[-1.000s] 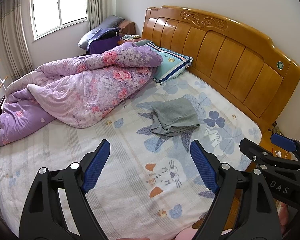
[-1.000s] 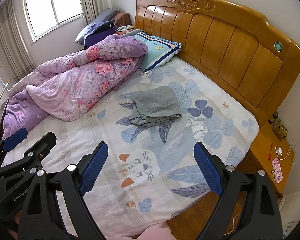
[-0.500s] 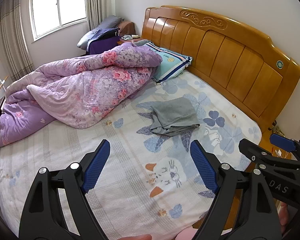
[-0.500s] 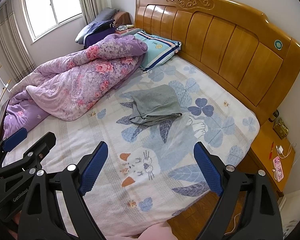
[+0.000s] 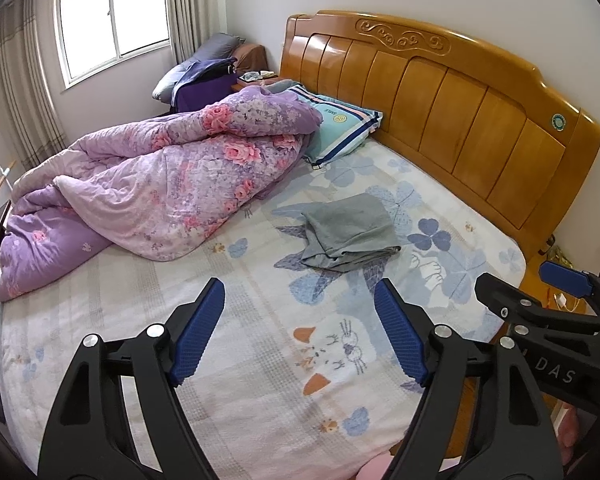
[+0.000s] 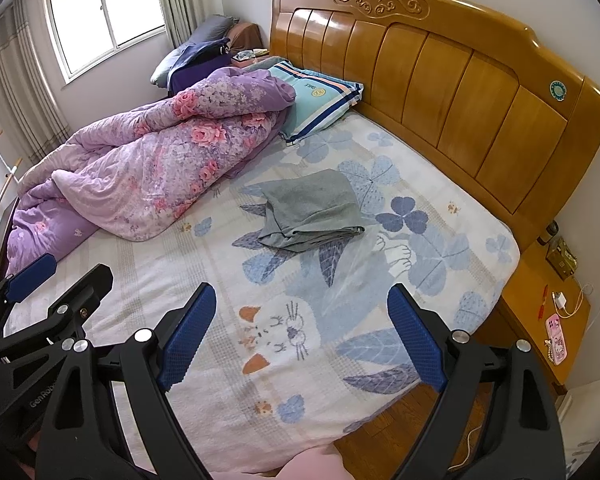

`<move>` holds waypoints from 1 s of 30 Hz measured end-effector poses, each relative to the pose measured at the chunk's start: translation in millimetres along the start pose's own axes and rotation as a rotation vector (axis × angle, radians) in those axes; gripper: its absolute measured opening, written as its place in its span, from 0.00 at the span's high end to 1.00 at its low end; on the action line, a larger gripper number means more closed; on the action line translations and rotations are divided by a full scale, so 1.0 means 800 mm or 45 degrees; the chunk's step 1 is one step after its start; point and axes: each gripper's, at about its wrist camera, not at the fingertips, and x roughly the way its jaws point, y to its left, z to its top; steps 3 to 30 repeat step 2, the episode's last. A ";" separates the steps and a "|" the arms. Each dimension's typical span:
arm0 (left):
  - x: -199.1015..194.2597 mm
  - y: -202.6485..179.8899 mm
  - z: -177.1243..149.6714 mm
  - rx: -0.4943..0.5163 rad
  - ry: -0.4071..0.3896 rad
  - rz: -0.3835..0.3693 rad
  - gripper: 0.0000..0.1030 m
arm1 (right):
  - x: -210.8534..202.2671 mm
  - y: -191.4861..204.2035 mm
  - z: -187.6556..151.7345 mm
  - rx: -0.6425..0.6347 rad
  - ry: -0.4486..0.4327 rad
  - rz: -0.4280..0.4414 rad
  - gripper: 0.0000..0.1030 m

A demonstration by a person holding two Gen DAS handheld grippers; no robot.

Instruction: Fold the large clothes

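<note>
While both claws hang spread and empty at the bottom of the frame, the left claw point(image 5: 300, 320) and right claw point(image 6: 302, 328) sit over the bed's point(image 6: 452, 200) near edge. The grey garment point(image 6: 312, 212) lies bunched mid-frame, bare sheet all around it; the quilt point(image 5: 160, 184) fills the left.

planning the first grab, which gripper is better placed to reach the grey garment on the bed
Slightly the right, as a judgement. Both the left gripper and right gripper hang open, well short of the grey garment. The garment lies almost straight ahead of the right, but off-centre ahead of the left.
</note>
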 end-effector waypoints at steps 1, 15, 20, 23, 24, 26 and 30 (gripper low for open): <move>0.000 0.000 -0.001 0.000 0.002 0.002 0.25 | 0.000 -0.001 0.002 -0.001 0.000 -0.001 0.18; 0.000 -0.001 0.000 0.003 0.004 0.001 0.25 | 0.000 -0.002 0.003 -0.001 0.000 -0.003 0.18; 0.000 -0.001 0.000 0.003 0.004 0.001 0.25 | 0.000 -0.002 0.003 -0.001 0.000 -0.003 0.18; 0.000 -0.001 0.000 0.003 0.004 0.001 0.25 | 0.000 -0.002 0.003 -0.001 0.000 -0.003 0.18; 0.000 -0.001 0.000 0.003 0.004 0.001 0.25 | 0.000 -0.002 0.003 -0.001 0.000 -0.003 0.18; 0.000 -0.001 0.000 0.003 0.004 0.001 0.25 | 0.000 -0.002 0.003 -0.001 0.000 -0.003 0.18; 0.000 -0.001 0.000 0.003 0.004 0.001 0.25 | 0.000 -0.002 0.003 -0.001 0.000 -0.003 0.18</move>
